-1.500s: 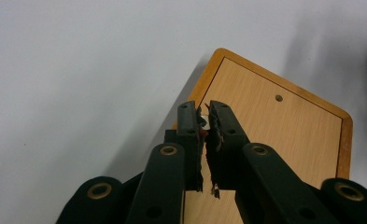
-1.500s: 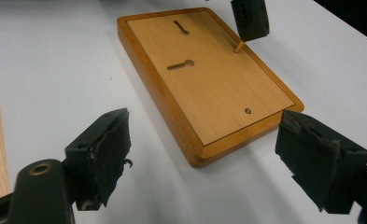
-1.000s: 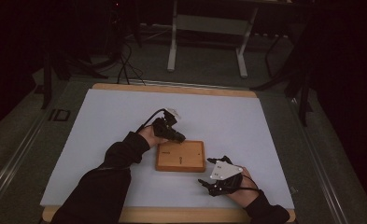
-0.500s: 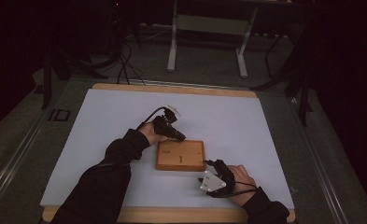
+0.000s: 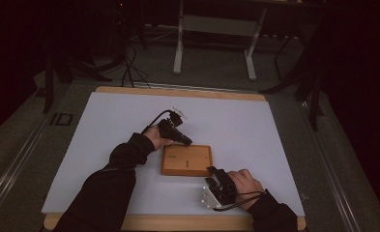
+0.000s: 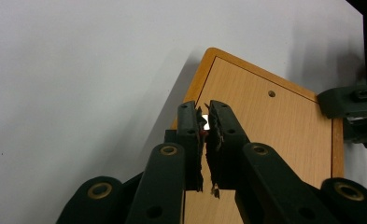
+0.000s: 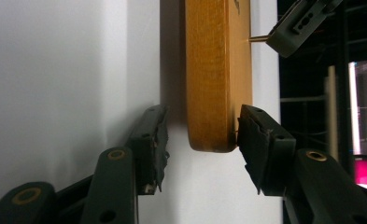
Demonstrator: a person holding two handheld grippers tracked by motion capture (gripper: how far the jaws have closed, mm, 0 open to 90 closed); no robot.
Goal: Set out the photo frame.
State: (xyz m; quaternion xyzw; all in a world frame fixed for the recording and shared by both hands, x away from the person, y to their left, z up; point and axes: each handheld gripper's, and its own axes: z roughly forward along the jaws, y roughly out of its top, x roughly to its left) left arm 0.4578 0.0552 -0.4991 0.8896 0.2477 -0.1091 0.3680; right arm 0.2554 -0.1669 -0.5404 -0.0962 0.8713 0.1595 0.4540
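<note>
The right gripper view shows the wooden board edge-on between the jaws of the right gripper. These jaws have just been closing around its near corner; one pad seems to touch the top face, the other is apart from the underside, so there is no grip yet. In the high view the board lies on the white table sheet between both hands. The left gripper is closed, holding a small thin pin whose kind I cannot tell, just over the board's far edge. The risk: the closing jaw may push the board sideways and misalign the pin.
</note>
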